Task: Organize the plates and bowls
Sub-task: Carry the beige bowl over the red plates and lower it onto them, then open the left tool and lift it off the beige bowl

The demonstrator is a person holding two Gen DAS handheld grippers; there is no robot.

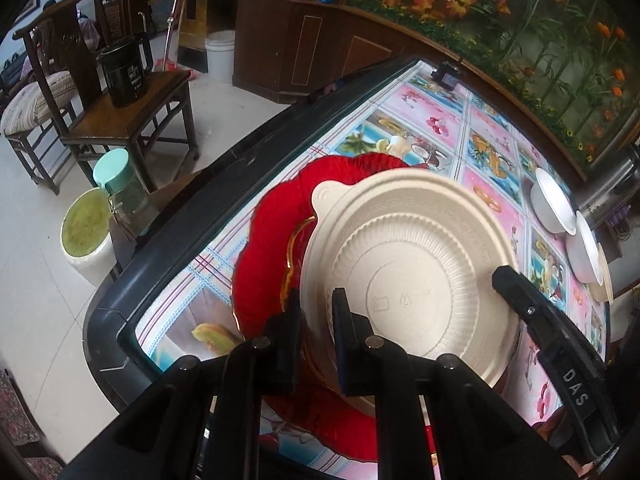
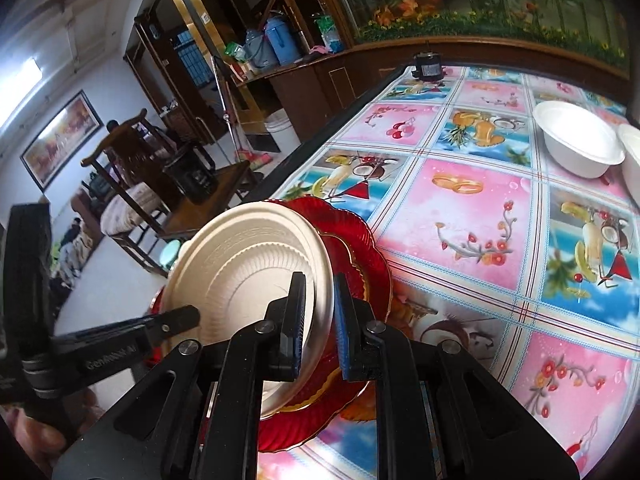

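Cream plate [image 1: 408,256]: atop the red plate [image 1: 272,248] near the table edge [image 1: 180,216].
Left gripper [image 1: 318,312]: clamped on its rim.
Right gripper [image 2: 320,300]: pinching the opposite rim.
Left view only: mint-lidded jar [image 1: 116,180].
Right view only: framed painting [image 2: 60,140].

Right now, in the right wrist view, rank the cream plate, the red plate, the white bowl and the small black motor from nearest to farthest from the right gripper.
1. cream plate, its rim between the right gripper fingers.
2. red plate, directly underneath it.
3. white bowl, far right of the table.
4. small black motor, at the table's far edge.
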